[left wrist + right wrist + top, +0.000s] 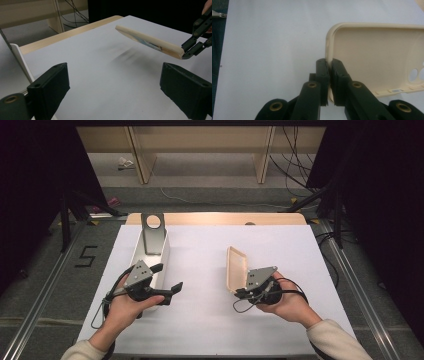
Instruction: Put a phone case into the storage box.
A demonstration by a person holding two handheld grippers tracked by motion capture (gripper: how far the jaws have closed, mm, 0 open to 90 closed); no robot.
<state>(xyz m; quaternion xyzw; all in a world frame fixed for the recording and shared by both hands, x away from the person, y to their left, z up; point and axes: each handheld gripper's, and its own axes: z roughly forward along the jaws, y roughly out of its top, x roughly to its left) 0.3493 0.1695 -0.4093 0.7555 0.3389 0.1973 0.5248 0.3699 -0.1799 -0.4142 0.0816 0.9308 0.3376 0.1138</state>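
The table (210, 320) bears a white bin (161, 265) at 9 o'clock, with a grey stand (152, 237) in its far end. At 3 o'clock the case (236, 268), cream and hollow, hangs above the sheet, pinched at 1 rim by the right gripper (244, 291), jaws pressed together on that thin wall. The left gripper (167, 279) sits spread and empty beside the bin. Such a shallow edge grip could likely let the case twist or slip out and drop.

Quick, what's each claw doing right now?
Left gripper: open, holding nothing.
Right gripper: shut on the cream phone case rim.
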